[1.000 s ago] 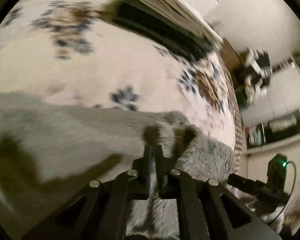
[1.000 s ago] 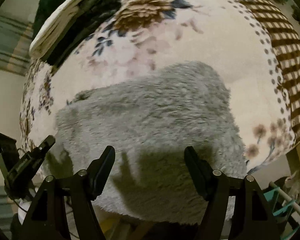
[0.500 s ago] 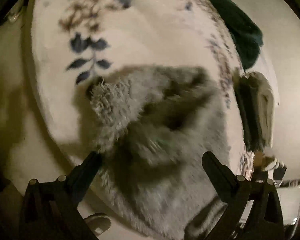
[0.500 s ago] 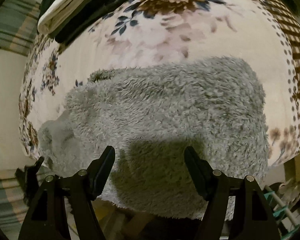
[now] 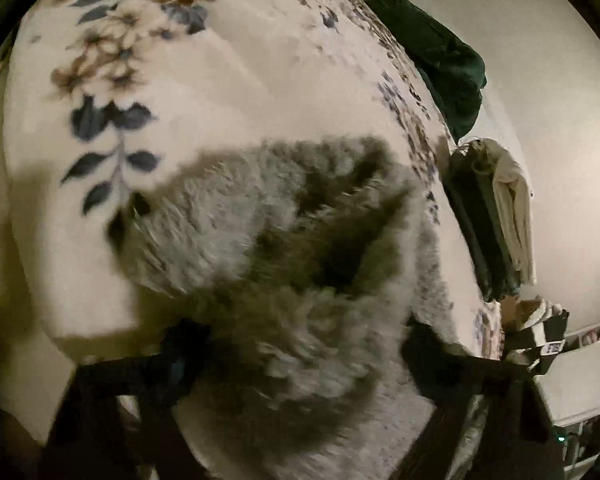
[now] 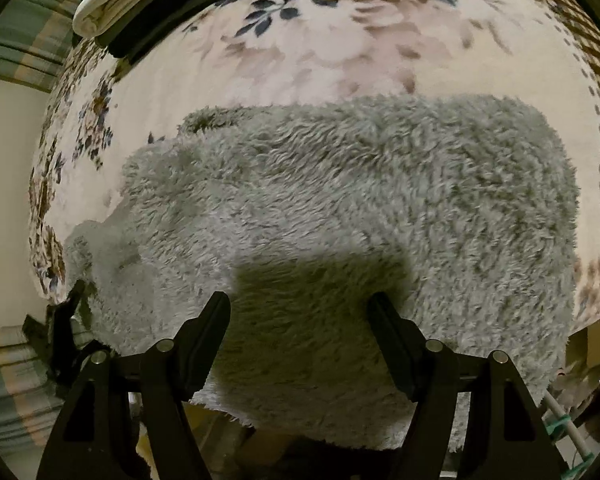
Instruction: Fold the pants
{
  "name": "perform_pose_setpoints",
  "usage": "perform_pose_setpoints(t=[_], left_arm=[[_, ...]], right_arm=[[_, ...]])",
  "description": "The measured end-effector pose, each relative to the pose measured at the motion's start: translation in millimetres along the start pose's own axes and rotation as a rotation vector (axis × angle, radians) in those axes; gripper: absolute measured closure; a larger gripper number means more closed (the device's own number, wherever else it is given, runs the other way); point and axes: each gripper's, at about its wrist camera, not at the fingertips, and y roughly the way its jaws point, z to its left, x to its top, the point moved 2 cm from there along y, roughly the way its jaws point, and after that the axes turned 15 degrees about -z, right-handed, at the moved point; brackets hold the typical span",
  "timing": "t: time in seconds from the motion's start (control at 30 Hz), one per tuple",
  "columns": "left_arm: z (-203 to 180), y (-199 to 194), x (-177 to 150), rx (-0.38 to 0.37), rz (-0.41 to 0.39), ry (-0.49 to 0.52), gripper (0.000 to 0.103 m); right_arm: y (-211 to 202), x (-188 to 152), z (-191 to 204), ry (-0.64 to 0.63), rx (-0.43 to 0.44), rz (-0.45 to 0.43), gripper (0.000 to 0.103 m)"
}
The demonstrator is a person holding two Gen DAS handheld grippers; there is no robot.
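Observation:
The fuzzy grey pants (image 6: 360, 200) lie folded on a floral bedspread (image 6: 340, 52), their near edge hanging over the bed's side. My right gripper (image 6: 298, 308) hovers open over the near part, with nothing pinched between its fingers. In the left wrist view a bunched end of the pants (image 5: 260, 208) rises between the fingers of my left gripper (image 5: 300, 344). Its jaws are closing around that fluffy bunch, and the picture is blurred where the pads meet the pile. The left gripper (image 6: 64, 320) also shows at the pants' left end in the right wrist view.
A stack of folded clothes (image 5: 508, 216) with a white piece on top sits at the bed's far edge, seen again as the folded stack (image 6: 112, 4). A dark green garment (image 5: 440, 60) lies beside it. A brown checked border (image 6: 592, 64) runs along the bedspread's right side.
My left gripper let go of the pants edge it held shut, swung down to the bunched end, spread wide, and now stands narrower around it. The right gripper came closer over the pants.

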Motion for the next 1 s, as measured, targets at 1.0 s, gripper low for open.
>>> perform_pose_setpoints(t=[1.0], left_arm=[[-355, -62, -340, -0.628, 0.555, 0.776, 0.077]], right_arm=[[-124, -23, -245, 0.354, -0.056, -0.191, 0.029]])
